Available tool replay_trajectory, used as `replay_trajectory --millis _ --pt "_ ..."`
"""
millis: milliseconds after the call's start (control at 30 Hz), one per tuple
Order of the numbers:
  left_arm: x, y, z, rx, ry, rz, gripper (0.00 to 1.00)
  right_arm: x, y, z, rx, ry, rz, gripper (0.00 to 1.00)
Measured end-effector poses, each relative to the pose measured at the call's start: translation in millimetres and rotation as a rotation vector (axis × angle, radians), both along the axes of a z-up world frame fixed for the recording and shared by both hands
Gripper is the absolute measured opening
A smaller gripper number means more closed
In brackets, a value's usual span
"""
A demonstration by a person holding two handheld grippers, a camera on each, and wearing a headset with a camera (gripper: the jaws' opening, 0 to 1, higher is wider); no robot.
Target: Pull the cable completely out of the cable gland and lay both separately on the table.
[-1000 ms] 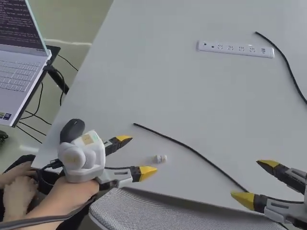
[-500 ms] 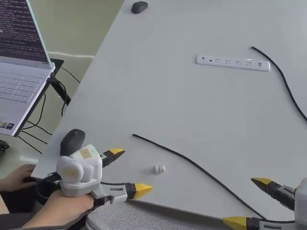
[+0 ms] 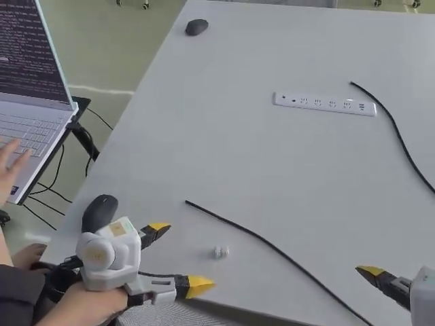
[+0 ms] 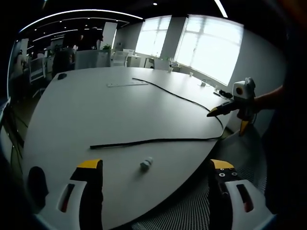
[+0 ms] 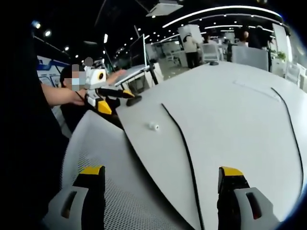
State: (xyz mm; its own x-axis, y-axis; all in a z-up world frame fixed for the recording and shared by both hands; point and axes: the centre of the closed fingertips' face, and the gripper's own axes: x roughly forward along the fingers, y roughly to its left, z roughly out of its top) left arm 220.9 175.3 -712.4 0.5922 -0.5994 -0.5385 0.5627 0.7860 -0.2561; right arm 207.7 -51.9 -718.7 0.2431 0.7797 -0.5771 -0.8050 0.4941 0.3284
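Observation:
A thin black cable [image 3: 272,243] lies loose across the grey table [image 3: 258,156], also seen as the cable [image 4: 153,141] and the cable [image 5: 184,143]. The small white cable gland [image 3: 220,252] rests alone on the table just left of the cable, apart from it; it shows as the gland [image 4: 146,163] and the gland [image 5: 153,126]. My left gripper [image 3: 173,258] is open near the table's front edge, left of the gland, holding nothing. My right gripper [image 5: 160,179] is open and empty at the front right; one yellow fingertip [image 3: 371,272] shows in the head view.
A white power strip [image 3: 324,104] lies at the far middle with a second black cable [image 3: 397,136] running right of it. One dark mouse [image 3: 99,210] sits by my left gripper, another mouse [image 3: 196,26] at the far edge. A laptop [image 3: 30,102] stands off the table's left. A mesh chair back [image 5: 110,177] is below the table edge.
Both grippers have drawn back toward the table's front edge, away from the cable and gland, which lie still. A hand has come over the laptop. The head camera has tilted up.

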Motion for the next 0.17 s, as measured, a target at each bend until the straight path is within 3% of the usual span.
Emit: replay_trajectory --millis 67,167 --pt "-0.2 -0.9 -1.0 0.001 0.001 0.0 0.91 1.2 0.7 1.6 0.017 0.011 -0.011 0.99" --pt "-1.5 -0.9 -3.4 0.01 0.006 -0.002 0.91 1.4 -0.6 -1.9 -0.004 0.013 -0.002 0.99"
